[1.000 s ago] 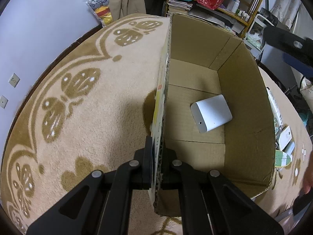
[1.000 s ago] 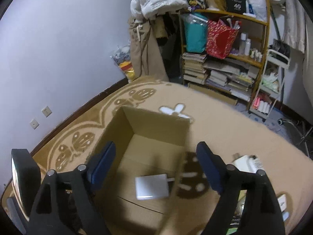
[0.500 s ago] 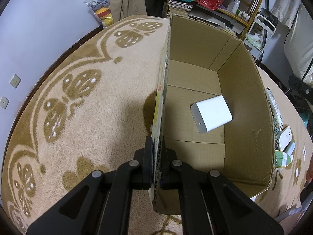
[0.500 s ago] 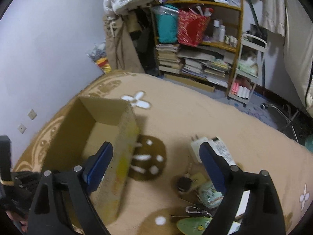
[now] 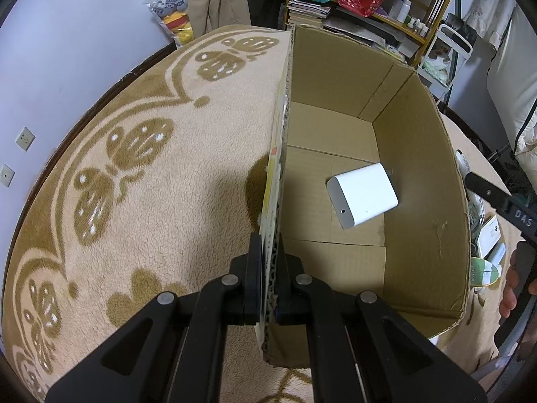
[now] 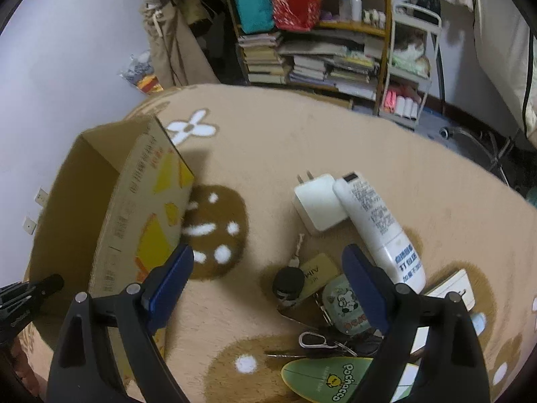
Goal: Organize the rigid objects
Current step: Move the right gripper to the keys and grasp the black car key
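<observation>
with the left gripper (image 5: 268, 280) clamped on the near wall of the cardboard box (image 5: 426, 181), the box is pinned and one white rectangular device (image 5: 361, 200) lies flat on its floor, ahead and right of the fingers.

right gripper (image 6: 268, 275) has its jaws wide apart and empty, hanging over the pile on the rug (image 6: 285, 141). the box stands just left of its left finger.

between and just ahead of the fingers:
- black round cap (image 6: 288, 281) touching a tan card-like piece (image 6: 319, 268); small, light, probably hard plastic. the cap may roll, so grip it across its width.
- white charger brick (image 6: 319, 206) with two prongs at its far end. stiff and smooth; take it across the flat sides, not by the prongs.
- white remote (image 6: 379, 225) leaning on the charger's right side. long, rigid, slick shell; grip mid-body so it doesn't pivot.
- small tin with a cartoon dog (image 6: 345, 305), partly behind the right finger.
- carabiner and keys (image 6: 315, 339) near the wrist: loose and likely to snag.
- green oval item (image 6: 335, 377), closest in, reads "pochacco".

other writing: remote carries blue chinese print, too small to read. box side has yellow graphics and chinese text, not legible. tan piece has letters, unclear. "das" shows on a black bar (image 5: 503, 199) at the right edge of the left view.
</observation>
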Demonstrator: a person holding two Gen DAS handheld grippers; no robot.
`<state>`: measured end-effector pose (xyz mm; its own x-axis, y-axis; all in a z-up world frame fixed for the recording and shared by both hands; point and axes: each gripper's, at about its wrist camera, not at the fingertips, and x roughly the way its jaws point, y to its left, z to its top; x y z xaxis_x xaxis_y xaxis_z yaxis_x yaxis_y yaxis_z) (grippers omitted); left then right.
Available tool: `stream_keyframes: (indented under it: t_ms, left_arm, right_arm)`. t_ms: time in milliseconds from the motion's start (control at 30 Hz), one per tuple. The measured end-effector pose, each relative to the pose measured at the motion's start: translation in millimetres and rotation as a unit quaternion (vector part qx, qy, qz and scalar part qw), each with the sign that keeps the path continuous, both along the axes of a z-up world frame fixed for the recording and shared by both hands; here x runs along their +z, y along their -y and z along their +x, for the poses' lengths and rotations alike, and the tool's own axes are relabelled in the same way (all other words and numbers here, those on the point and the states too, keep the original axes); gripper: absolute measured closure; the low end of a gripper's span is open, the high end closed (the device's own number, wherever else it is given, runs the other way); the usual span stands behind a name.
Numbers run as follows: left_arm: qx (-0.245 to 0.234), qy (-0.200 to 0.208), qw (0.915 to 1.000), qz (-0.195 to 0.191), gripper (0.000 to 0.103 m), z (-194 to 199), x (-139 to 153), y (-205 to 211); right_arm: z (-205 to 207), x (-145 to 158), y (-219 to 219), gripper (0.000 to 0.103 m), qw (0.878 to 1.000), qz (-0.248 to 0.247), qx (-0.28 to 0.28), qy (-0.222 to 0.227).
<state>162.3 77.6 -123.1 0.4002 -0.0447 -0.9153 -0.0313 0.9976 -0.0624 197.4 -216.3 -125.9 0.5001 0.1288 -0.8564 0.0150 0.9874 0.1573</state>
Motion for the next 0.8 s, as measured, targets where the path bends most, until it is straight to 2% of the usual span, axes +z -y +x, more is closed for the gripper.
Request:
stream_keyframes:
  t_ms: [67, 200, 267, 467, 633, 800]
  left_arm:
    - [0.0, 0.0, 1.0, 0.0, 0.099, 0, 0, 0]
    - [0.001, 0.0, 1.0, -0.002, 0.099, 0, 0, 0]
    - [0.003, -0.001, 1.0, -0.006, 0.098, 0, 0, -1]
    - [0.001, 0.0, 1.0, -0.003, 0.098, 0, -1, -1]
    - [0.01, -0.003, 0.9997, -0.023, 0.098, 0, -3, -7]
    - [0.003, 0.0, 0.9999, -0.012, 0.098, 1, -3, -6]
  right_arm:
    - [2, -4, 3, 0.008, 1.0, 0.005, -0.002, -0.006]
    - [5, -16, 12, 0.01, 0.998, 0.048, -0.015, -0.027]
    - [5, -20, 12, 0.023, 0.998, 0.048, -0.012, -0.032]
    - [7, -33, 7, 0.038, 0.997, 0.05, 0.0, -0.052]
    - [13, -42, 7, 0.039, 0.996, 0.045, -0.003, -0.077]
    - [16, -52, 9, 0.039, 0.995, 0.041, -0.01, -0.096]
